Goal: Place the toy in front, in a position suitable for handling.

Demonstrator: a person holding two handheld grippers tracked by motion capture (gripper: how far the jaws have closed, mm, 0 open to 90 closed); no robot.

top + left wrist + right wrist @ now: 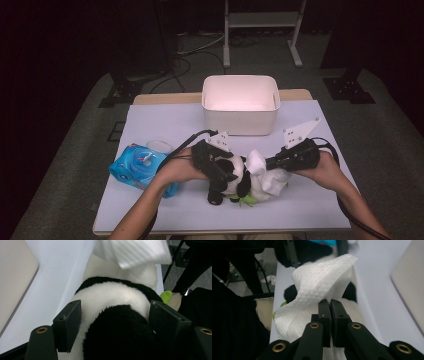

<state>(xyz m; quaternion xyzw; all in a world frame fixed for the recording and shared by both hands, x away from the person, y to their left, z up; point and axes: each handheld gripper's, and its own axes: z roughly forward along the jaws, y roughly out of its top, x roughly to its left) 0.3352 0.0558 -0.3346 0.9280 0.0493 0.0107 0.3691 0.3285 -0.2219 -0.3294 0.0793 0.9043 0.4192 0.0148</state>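
A black-and-white panda plush [231,186] lies on the white mat near the table's front, with a green bit [246,200] under it. My left gripper [226,172] comes in from the left and is shut on the panda's body [112,297]; both pads [67,325] press into the fur. My right gripper [264,163] reaches in from the right, shut on a white wipe [256,161]. The wipe [317,282] billows up from the shut jaws of the right gripper [330,303] and rests on the panda's pale side. In the left gripper view the wipe [135,252] lies at the top.
A white bin [240,120] stands at the back middle of the mat, open on top. A blue wipes pack [136,169] lies at the left beside my left forearm, a small clear lid [159,146] behind it. The table's front edge is close to the panda.
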